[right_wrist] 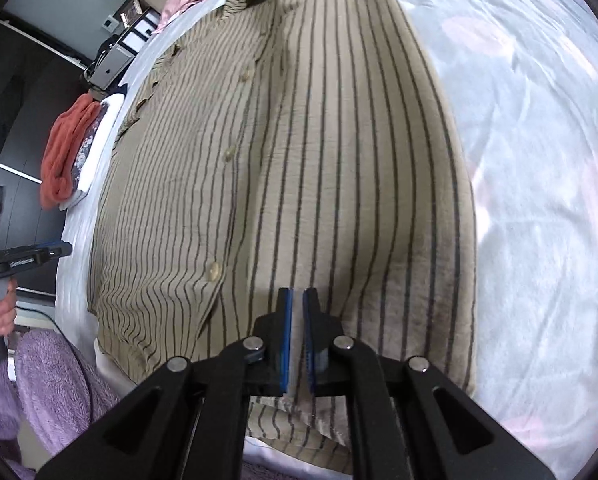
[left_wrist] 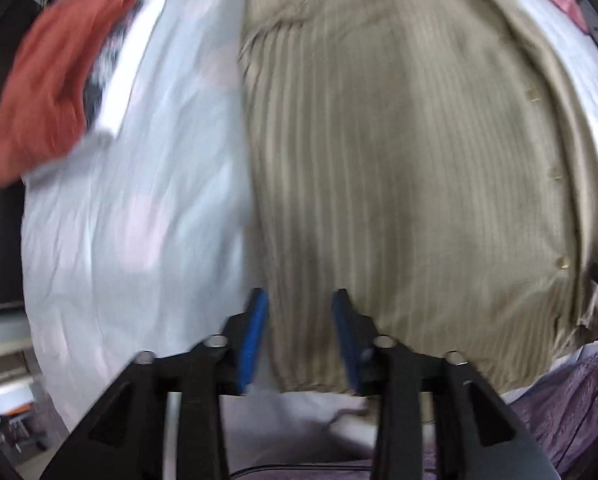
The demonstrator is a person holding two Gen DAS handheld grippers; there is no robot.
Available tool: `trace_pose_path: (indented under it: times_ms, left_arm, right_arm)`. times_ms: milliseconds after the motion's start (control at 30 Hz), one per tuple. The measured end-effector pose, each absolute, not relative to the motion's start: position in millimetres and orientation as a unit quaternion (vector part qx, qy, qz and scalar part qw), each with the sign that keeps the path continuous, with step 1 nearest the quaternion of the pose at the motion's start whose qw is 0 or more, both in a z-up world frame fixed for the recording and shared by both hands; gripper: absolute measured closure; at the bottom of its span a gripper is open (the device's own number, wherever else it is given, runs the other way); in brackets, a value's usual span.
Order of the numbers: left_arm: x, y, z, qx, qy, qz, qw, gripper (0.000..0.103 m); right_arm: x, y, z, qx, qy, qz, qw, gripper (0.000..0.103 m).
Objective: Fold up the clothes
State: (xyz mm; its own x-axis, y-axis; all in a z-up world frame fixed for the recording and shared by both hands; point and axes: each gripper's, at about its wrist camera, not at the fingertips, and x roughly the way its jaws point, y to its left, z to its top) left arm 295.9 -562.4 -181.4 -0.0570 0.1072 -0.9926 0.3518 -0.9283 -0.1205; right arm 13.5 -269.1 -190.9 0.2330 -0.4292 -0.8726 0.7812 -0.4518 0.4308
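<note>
Here's the striped shirt [right_wrist: 299, 184] filling the centre of the right wrist view, laid lengthwise on the white bedsheet [right_wrist: 539, 200], button placket running up the left-of-centre, collar toward the top of the frame. The right gripper [right_wrist: 297, 308] sits at the lower middle with its blue pads nearly together, and a sliver of pale fabric seems pinched between them at the hem, though the cloth in the gap is hard to read. In the left wrist view, which is blurred, the left gripper [left_wrist: 300, 304] hovers over the shirt's left edge in the lower centre, fingers apart, nothing between them. For a clean fold, I'd judge the left should take the hem corner level with the right's hold, so both lift one straight edge and the stripes stay parallel. No containers in sight; the nearest thing is a stack of folded clothes [right_wrist: 69, 156], orange on top, at the left edge of the frame.
</note>
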Motion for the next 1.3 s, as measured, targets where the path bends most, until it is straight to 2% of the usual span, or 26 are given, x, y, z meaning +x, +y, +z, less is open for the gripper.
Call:
trace_pose_path:
  times_ms: [33,233,367,433,500,600,667,800,967,1133,1233,1300]
  left_arm:
    - [299.6,-563.8,-191.5,0.689,0.173,-0.699,0.087,0.051]
    - [307.2,-560.5,-230.0,0.713,0.207,-0.666,0.075,0.051]
    - [311.6,-559.9,-237.1,0.72,0.217,-0.654,0.086,0.051]
    - [313.9,-558.1,-236.7,0.721,0.194,-0.66,0.085,0.056]
    - [315.4,-553.3,-233.6,0.717,0.194,-0.665,0.08,0.071]
    - [316.5,-543.7,-225.7,0.711,0.182,-0.676,0.073,0.087]
    - [317.6,-538.2,-216.0,0.701,0.181,-0.688,0.059,0.092]
    - [320.7,-530.0,-193.1,0.672,0.204,-0.711,0.034,0.092]
    - [320.2,-505.5,-169.3,0.634,0.225,-0.739,-0.03,0.092]
    - [312.8,-482.3,-179.8,0.627,0.238,-0.739,-0.066,0.092]
    - [311.4,-477.4,-185.1,0.625,0.247,-0.74,-0.038,0.09]
    - [314.0,-479.6,-181.0,0.612,0.263,-0.744,-0.046,0.085]
  right_arm:
    - [11.8,-268.5,-190.9,0.602,0.147,-0.601,0.504,0.096]
    - [36.5,-281.9,-202.8,0.603,0.138,-0.601,0.505,0.096]
    - [39.1,-283.1,-204.5,0.603,0.142,-0.604,0.5,0.096]
    - [41.5,-286.3,-205.5,0.602,0.151,-0.614,0.487,0.096]
    - [44.4,-287.2,-201.8,0.595,0.163,-0.633,0.468,0.096]
    - [53.8,-282.4,-183.1,0.565,0.175,-0.666,0.455,0.096]
    - [63.7,-278.5,-170.2,0.553,0.171,-0.679,0.451,0.095]
    - [90.3,-281.2,-163.7,0.558,0.151,-0.671,0.465,0.095]
    - [133.1,-308.4,-176.1,0.57,0.167,-0.637,0.49,0.095]
    - [171.7,-330.0,-189.7,0.573,0.204,-0.612,0.506,0.095]
    - [184.4,-336.3,-195.7,0.578,0.212,-0.605,0.504,0.095]
    - [189.7,-341.4,-197.1,0.583,0.208,-0.602,0.504,0.095]
